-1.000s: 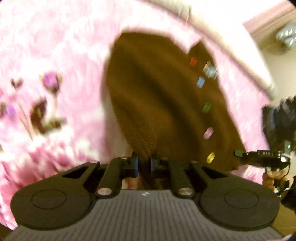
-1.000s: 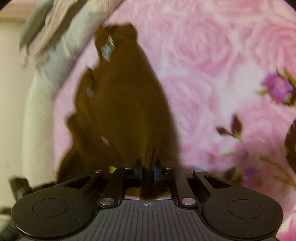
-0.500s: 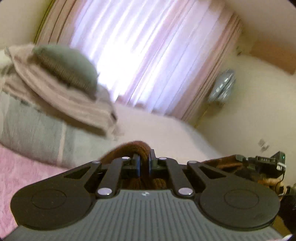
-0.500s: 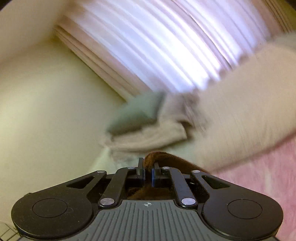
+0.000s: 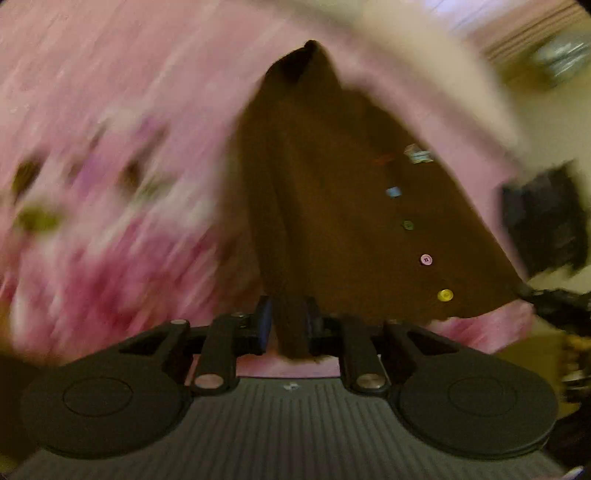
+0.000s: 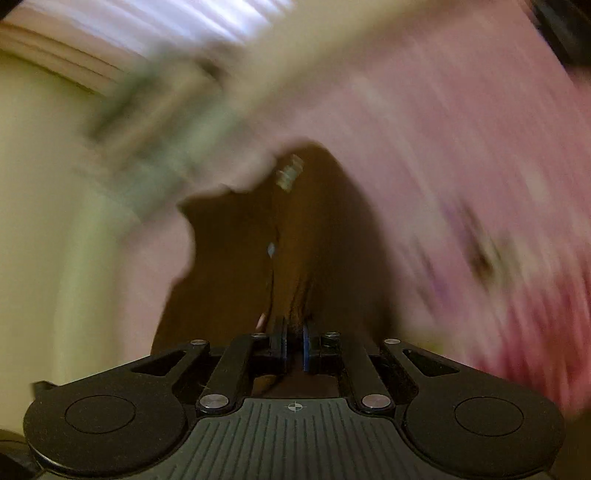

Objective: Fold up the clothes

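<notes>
A brown cardigan (image 5: 332, 206) with a row of coloured buttons (image 5: 445, 295) stretches away from me over the pink floral bedspread (image 5: 122, 155). My left gripper (image 5: 289, 320) is shut on its near hem. My right gripper (image 6: 294, 341) is shut on another part of the same cardigan (image 6: 295, 240), whose white label (image 6: 289, 173) shows at its far end. Both views are blurred by motion.
A pale bolster or bed edge (image 5: 436, 55) runs past the cardigan's far end. Folded blankets or pillows (image 6: 155, 122) and a bright curtain (image 6: 155, 26) lie beyond. A dark shape (image 5: 546, 225), too blurred to identify, sits at the right.
Half a second ago both grippers pointed up at the curtains and pillows with the cardigan bunched. Now both have swung back down and the cardigan stretches over the bedspread again.
</notes>
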The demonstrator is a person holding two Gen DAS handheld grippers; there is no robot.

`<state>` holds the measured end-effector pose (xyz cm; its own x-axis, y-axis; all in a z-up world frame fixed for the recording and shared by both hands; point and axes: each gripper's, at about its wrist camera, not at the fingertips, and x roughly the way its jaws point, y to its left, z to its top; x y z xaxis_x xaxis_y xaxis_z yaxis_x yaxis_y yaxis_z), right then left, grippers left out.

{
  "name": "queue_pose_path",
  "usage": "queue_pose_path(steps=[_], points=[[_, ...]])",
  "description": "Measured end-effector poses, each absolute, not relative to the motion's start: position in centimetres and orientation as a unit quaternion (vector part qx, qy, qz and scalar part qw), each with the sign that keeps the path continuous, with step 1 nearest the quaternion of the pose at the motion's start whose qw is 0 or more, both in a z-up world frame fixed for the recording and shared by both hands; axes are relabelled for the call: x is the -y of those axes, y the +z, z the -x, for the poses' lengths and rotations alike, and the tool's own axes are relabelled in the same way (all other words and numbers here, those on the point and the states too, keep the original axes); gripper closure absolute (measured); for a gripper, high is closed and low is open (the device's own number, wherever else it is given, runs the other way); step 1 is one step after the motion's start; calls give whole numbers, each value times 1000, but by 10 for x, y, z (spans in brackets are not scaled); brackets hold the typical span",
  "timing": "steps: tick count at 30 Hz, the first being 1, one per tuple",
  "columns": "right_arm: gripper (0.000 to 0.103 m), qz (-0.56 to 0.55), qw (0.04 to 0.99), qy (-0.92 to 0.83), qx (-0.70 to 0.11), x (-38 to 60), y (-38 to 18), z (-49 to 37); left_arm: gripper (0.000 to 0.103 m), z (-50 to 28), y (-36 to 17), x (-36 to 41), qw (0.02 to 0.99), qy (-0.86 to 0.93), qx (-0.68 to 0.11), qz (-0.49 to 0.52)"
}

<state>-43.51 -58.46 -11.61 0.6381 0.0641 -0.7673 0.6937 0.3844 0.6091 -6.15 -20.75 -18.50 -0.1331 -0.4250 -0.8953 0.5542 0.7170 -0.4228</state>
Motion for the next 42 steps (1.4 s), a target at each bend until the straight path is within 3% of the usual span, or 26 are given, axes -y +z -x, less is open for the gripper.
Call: queue_pose_path(steps=[1,3,4,13,22,32,35,38,42], points=[[87,-521,723,-230,-391,576,-135,444,90,66,-197,190,647,-358,-671,-55],[22,-529,695,-258,-412,562,-158,456,88,66,-201,184,648,-347,-675,-64],[18,-529,692,-268,-411,557,-162,458,82,63,-197,182,650,-354,-669,-69],[18,-481,741,-216,-415,590,-156,383,61,29,-190,269,676,-416,-601,-96],[18,-382,778,-82,-491,588,-197,301,60,17,-222,342,687,-428,-556,-189],[19,-329,789,-15,-518,433,-223,257,56,-44,-268,403,600,-557,-484,-309],[19,-311,797,-52,-516,377,-231,242,61,-62,-292,409,541,-600,-498,-317],[42,-303,797,-89,-515,328,-245,225,70,-71,-301,407,504,-635,-486,-326],[42,-257,798,-111,-534,284,-256,196,68,-77,-302,402,484,-665,-465,-326]])
